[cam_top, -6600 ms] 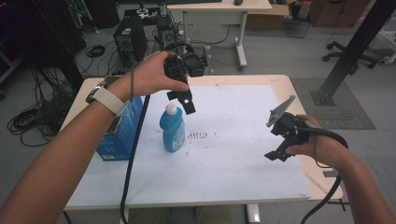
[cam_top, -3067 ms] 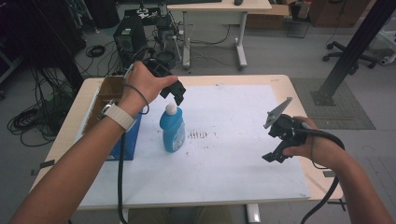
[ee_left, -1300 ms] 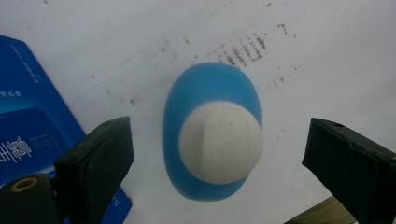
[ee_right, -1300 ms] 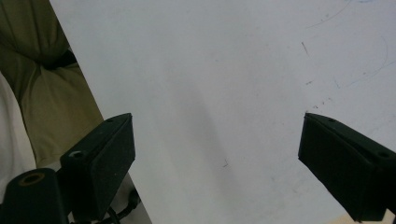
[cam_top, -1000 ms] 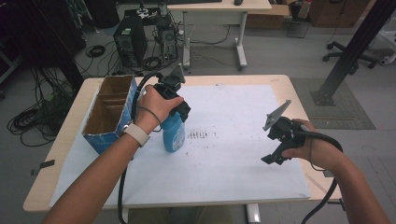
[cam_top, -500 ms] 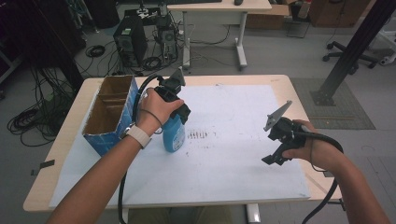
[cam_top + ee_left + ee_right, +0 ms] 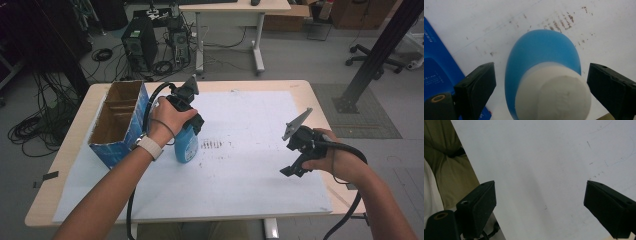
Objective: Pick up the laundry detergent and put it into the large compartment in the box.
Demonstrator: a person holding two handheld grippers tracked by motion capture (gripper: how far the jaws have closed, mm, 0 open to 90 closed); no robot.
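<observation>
Where the person's left hand (image 7: pixel 169 116) wraps the left gripper (image 7: pixel 192 120) in the high view, the jaw tips and the top of the blue bottle (image 7: pixel 186 144) are hidden; contact cannot be judged from there. Bottle label unreadable. Print on the blue cardboard box (image 7: pixel 120 137) too small to read in either view.

Box stands at the table's (image 7: pixel 310 95) left side, top open, brown inside. Its near wall cuts off the floor of the box; what shows of the inside looks bare, one cardboard divider across it.

Just right of the box, close beside it: the blue bottle, upright on the white sheet (image 7: pixel 250 165). Left gripper view looks straight down on its white cap (image 7: pixel 554 100). Left gripper (image 7: pixel 541 82) jaws spread wide, one on each side of the cap, a gap showing on both sides. Not gripping, nothing held. Bottom of the cap cut off by the frame edge.

Small patch of dark marks (image 7: pixel 212 144) on the sheet just right of the bottle.

Far right, well apart from the bottle: right gripper (image 7: pixel 297 160) in the person's right hand (image 7: pixel 332 159), above the sheet. Right gripper view: jaws (image 7: pixel 540 207) wide apart, bare white sheet between them, nothing held. Olive cloth (image 7: pixel 451 170) past the table edge at that view's left.
</observation>
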